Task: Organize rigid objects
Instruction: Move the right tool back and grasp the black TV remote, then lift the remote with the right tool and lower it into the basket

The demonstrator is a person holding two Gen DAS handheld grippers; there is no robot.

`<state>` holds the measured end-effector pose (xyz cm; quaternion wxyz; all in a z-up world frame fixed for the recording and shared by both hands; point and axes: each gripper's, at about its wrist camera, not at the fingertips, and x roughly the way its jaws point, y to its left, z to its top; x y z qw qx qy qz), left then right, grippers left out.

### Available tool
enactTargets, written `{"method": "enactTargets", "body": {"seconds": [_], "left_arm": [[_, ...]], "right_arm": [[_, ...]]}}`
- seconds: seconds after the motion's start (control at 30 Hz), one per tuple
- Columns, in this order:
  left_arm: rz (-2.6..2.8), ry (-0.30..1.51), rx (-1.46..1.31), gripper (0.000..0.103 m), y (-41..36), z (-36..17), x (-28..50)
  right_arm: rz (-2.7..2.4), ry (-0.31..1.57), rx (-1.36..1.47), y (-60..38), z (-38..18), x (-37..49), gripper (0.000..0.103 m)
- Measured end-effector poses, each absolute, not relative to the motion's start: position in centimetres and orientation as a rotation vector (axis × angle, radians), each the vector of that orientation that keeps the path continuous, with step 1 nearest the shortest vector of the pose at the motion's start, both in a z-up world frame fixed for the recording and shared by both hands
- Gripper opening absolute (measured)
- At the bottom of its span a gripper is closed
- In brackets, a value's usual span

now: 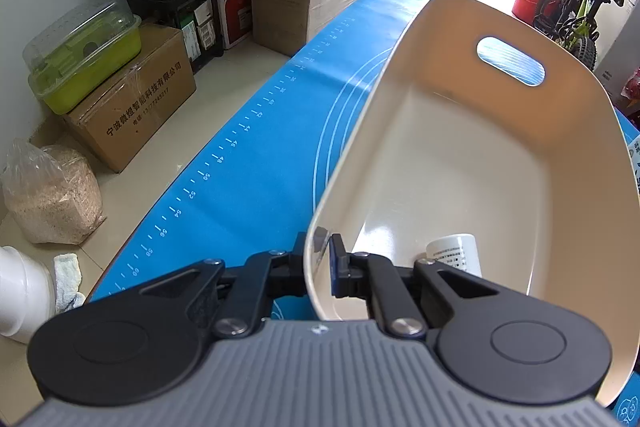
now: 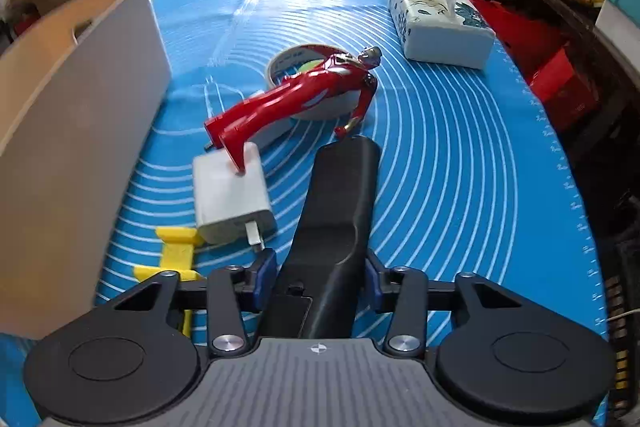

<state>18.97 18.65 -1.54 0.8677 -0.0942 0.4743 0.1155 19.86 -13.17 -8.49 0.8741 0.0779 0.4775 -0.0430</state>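
Cream bin (image 1: pixel 460 155), white bottle (image 1: pixel 456 253) inside, left claw (image 1: pixel 322 267) clamping rim

On your right view the remote (image 2: pixel 340 211) lies on the mat (image 2: pixel 460 167), near end between the right gripper (image 2: pixel 318 285) pads. Charger (image 2: pixel 230 199) just left of it, clip (image 2: pixel 176 251) nearer, bin (image 2: pixel 80 131) at far left. Figure (image 2: pixel 296 95) lies across tape roll (image 2: pixel 304 67) w/ foot on charger. Tissue box (image 2: pixel 440 23) behind, right.
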Motion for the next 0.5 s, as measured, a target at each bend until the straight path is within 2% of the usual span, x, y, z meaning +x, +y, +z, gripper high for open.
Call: {"method": "enactTargets", "body": {"seconds": [0.13, 0.5], "left_arm": [[0.242, 0.993, -0.198, 0.012, 18.63, -1.55, 18.98], [0.245, 0.992, -0.203, 0.012, 18.57, -1.58, 18.97]], "right_arm": [[-0.028, 0.973, 0.212, -13.67, -7.57, 19.76, 0.032], [-0.046, 1.002, 0.278, -14.05, -7.54, 20.49, 0.033]]}}
